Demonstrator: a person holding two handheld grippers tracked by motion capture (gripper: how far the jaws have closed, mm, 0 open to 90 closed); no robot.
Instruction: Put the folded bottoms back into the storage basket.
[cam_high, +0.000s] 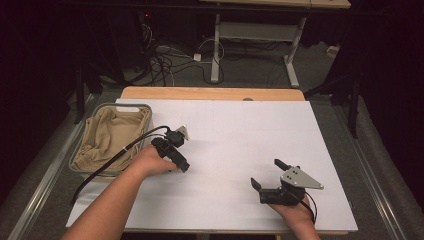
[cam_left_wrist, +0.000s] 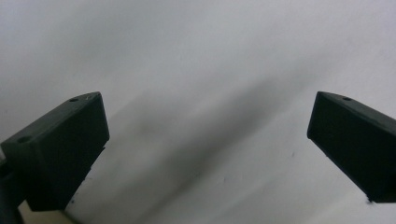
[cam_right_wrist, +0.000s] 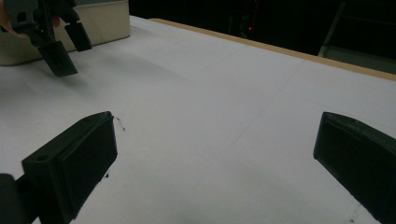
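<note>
the person's forearms come in nearest the camera in the high view, each hand wrapped around a gripper. the right gripper (cam_high: 266, 177) sits low over the white sheet (cam_high: 240, 135) near the front edge of the table (cam_high: 210, 93), its jaws spread wide with nothing between them; in the right gripper view the two black jaws stand far apart over bare paper, which reads as a resting, ready pose rather than a reach. the left gripper (cam_high: 181, 150) hovers just beside the basket (cam_high: 80, 150), which stands at the left edge of the sheet with a beige cloth (cam_high: 107, 135) lying crumpled inside it. its jaws are also wide open and empty, angled down at the sheet, as the left gripper view shows with only white surface and shadow between them. the same gripper appears far off in the right gripper view (cam_right_wrist: 65, 39), tilted downward next to the basket's pale wall (cam_right_wrist: 100, 21). being the closer of the two to the basket, the left gripper seems placed to go for the cloth, and the open jaws suit that. the right hand looks held back so as to stay out of the way until it is needed.
</note>
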